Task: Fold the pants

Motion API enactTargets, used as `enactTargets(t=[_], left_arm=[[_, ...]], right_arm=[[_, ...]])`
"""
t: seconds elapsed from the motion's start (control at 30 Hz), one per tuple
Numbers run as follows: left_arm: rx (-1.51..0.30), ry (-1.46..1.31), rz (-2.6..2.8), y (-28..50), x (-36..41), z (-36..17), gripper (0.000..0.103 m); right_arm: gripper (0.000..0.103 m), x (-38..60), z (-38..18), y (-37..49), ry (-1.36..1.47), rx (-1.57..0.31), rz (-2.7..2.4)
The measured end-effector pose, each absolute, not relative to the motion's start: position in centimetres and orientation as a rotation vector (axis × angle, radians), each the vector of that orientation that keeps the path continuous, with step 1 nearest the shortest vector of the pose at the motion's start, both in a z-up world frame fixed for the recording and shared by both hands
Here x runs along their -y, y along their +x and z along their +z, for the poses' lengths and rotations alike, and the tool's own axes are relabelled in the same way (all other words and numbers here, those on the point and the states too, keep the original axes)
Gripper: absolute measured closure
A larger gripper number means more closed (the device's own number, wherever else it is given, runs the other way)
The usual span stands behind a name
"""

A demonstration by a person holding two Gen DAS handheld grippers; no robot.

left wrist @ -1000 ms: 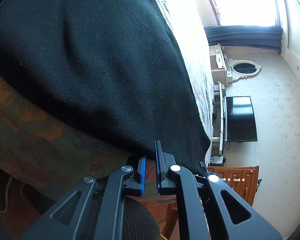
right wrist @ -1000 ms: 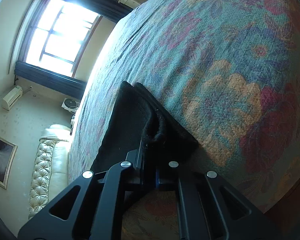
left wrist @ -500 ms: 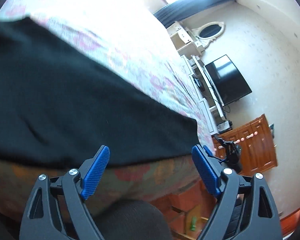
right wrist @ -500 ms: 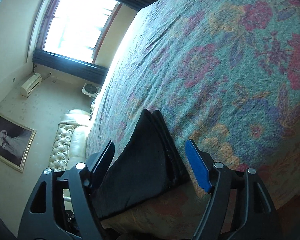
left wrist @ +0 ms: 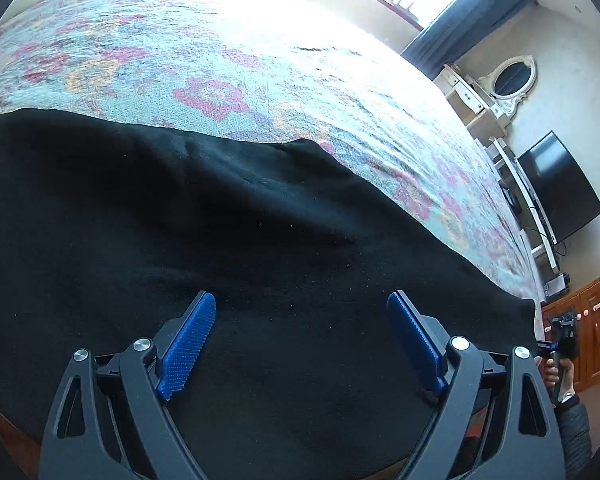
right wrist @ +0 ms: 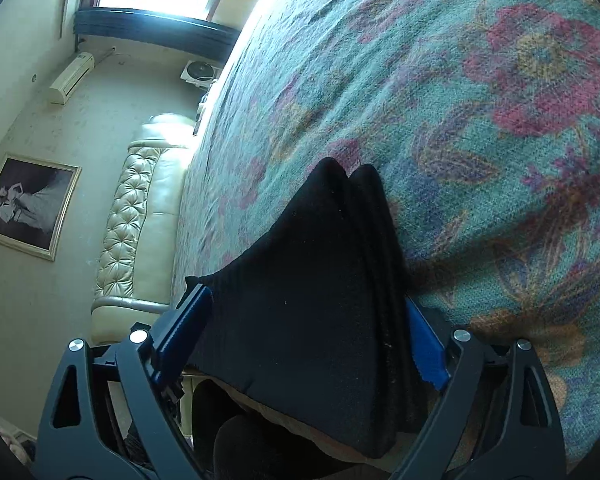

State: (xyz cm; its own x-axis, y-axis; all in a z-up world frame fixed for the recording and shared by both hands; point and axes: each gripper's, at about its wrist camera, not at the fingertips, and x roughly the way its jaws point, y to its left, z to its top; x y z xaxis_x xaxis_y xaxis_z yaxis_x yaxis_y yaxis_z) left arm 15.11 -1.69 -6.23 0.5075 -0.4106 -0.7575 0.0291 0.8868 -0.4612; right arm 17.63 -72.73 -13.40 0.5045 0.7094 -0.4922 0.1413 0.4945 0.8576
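Left wrist: left gripper jaws spread wide over black pants lying flat on floral bedspread | Right wrist: right gripper jaws spread, folded pants edge between them, bedspread beneath

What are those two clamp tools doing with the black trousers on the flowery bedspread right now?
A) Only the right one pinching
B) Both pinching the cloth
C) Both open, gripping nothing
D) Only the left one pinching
C: the left gripper and right gripper both show blue pads spread wide over the black fabric pants, pinching nothing.
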Motion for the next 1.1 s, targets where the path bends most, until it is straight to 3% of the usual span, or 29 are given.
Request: enactTargets(t=[0.17,0.23,0.3,0.33,0.7,1.1], left_arm=[[-0.993,-0.361,-0.326,15.3,2.8,-6.8,0.009],[-0.993,-0.353,-0.341,15.3,3.0,-7.0,0.007],[-0.985,-0.368,-0.367,15.6,3.1,-6.9,0.005],[-0.978,-0.372,-0.381,15.7,3.0,-7.0,0.005],[-0.904,-0.155,-0.301,14.0,2.1,-5.1,0.005],[-0.892,-0.334,-0.201,12.6,-6.8,-4.0,0.005]], right_arm=[[0.013,71.7,-12.8,18.7,0.998,-1.026,0.452],[0.029,71.0,-12.6,18.8,0.948,-1.057,0.417],[0.07,70.8,-13.1,18.4,0.938,-1.096,0.372],[0.078,71.1,-13.8,18.0,0.94,-1.112,0.352],[0.092,68.9,-7.3,16.3,0.796,-1.04,0.213],[0.092,64.4,0.0,16.6,0.721,-1.038,0.164]])
